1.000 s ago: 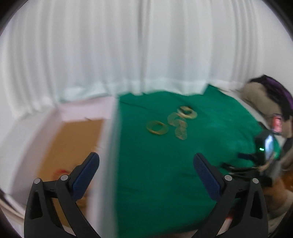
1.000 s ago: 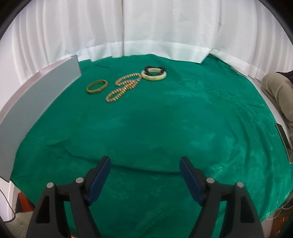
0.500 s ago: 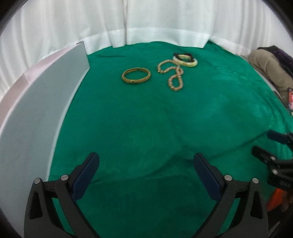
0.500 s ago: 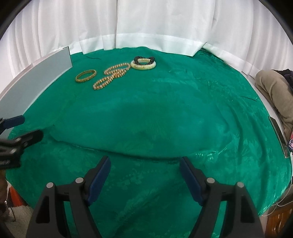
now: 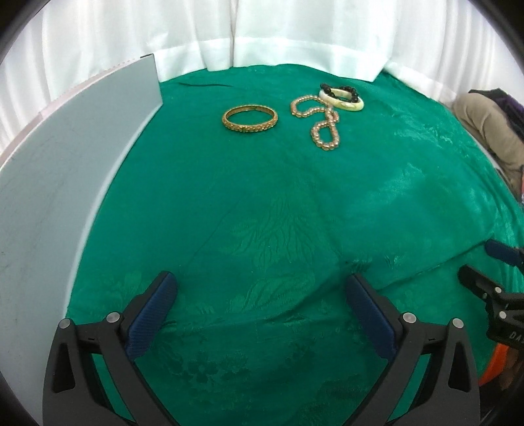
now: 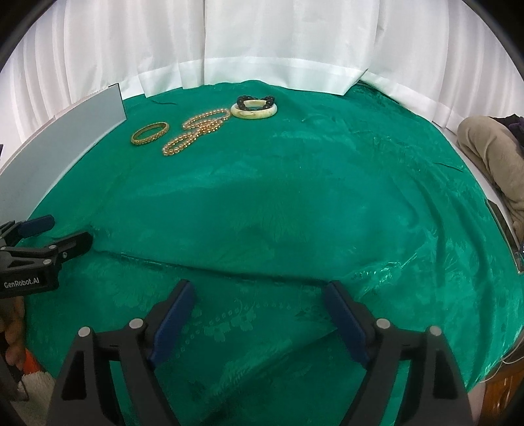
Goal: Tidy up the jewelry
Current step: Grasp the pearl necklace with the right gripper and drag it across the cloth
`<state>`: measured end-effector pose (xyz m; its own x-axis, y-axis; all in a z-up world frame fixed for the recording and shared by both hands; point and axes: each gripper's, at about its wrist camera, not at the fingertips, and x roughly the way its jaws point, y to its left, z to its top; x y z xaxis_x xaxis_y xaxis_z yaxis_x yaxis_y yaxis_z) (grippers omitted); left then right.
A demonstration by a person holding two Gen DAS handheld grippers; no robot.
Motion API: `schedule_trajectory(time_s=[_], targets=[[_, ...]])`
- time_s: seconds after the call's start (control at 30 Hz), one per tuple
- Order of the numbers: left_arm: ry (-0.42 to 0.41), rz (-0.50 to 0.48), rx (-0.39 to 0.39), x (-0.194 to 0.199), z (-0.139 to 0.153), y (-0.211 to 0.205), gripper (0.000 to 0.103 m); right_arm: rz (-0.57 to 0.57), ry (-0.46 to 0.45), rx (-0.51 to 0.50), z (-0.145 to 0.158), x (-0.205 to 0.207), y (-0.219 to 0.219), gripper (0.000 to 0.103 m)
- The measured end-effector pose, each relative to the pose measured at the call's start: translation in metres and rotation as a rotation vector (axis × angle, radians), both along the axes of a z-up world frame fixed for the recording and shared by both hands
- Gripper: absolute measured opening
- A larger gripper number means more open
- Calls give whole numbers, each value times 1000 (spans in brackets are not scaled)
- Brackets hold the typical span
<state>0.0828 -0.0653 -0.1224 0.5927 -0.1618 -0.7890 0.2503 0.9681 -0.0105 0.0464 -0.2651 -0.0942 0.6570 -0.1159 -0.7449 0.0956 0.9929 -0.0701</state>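
A white curtain (image 5: 294, 29) hangs behind a table covered with a shiny green cloth (image 5: 278, 203) that has leaf shapes in it. At the far side of the cloth lies the jewelry. A gold bangle (image 5: 249, 118) lies flat by itself on the left of the group. Just beside it, to the right, a string of gold beads (image 5: 322, 126) lies in a loopy shape. One end of the beads reaches a cream ring bangle (image 5: 342, 101), and a black bead bracelet (image 5: 340, 90) rests on top of that ring. A flat gray board (image 5: 65, 170) stands along the left edge of the cloth. The left gripper (image 5: 262, 306) is low over the near part of the cloth, with its blue jaws spread wide and nothing between them. The right gripper (image 6: 258, 309) is beside it, jaws spread wide too and holding nothing. Both are well apart from the jewelry.
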Motion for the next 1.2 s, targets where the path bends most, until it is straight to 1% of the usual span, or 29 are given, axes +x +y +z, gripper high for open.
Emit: schedule_trajectory(time_s=[0.1, 0.13, 0.23, 0.3, 0.37, 0.4, 0.43, 0.47, 0.5, 0.57, 0.6, 0.7, 0.73, 0.77, 0.8, 0.83, 0.93, 1.0, 1.1, 1.2], targets=[[-1, -2, -1, 1, 0, 1, 102, 34, 104, 12, 7, 16, -4, 85], [-2, -1, -1, 2, -1, 0, 103, 48, 113, 17, 13, 23, -5, 85], [-2, -1, -2, 2, -1, 0, 103, 108, 72, 28, 41, 50, -4, 85], [-2, -2, -2, 2, -1, 1, 103, 163, 50, 71, 59, 79, -1, 84], [-2, -2, -2, 2, -1, 1, 103, 212, 44, 89, 70, 116, 6, 82], [-2, -2, -2, 2, -1, 1, 103, 232, 54, 103, 71, 140, 9, 68], [-2, -2, -1, 2, -1, 1, 103, 237, 72, 118, 70, 158, 10, 49], [-2, -1, -2, 2, -1, 1, 103, 233, 105, 140, 65, 181, 11, 43], [-2, -1, -1, 2, -1, 1, 103, 221, 131, 161, 59, 200, 13, 41], [-2, -1, -2, 2, -1, 1, 103, 189, 144, 180, 48, 232, 15, 41], [-2, 0, -2, 2, -1, 0, 103, 180, 152, 170, 42, 246, 18, 41], [-2, 0, -2, 2, -1, 0, 103, 145, 153, 143, 25, 269, 25, 42], [-2, 1, -2, 2, -1, 0, 103, 141, 130, 126, 24, 271, 27, 41], [-2, 1, -2, 2, -1, 0, 103, 138, 129, 101, 24, 273, 31, 36], [-2, 1, -2, 2, -1, 0, 103, 134, 128, 74, 24, 273, 34, 21], [-2, 2, -2, 2, -1, 0, 103, 138, 131, 63, 24, 272, 35, 8], [-2, 2, -2, 2, -1, 0, 103, 157, 127, 95, 28, 259, 31, 8], [-2, 3, -2, 1, -1, 0, 103, 171, 106, 136, 37, 241, 22, 8], [-3, 3, -2, 2, -1, 0, 103, 180, 83, 215, 51, 209, 7, 8], [-3, 3, -2, 1, -1, 0, 103, 180, 73, 265, 58, 173, -11, 8]])
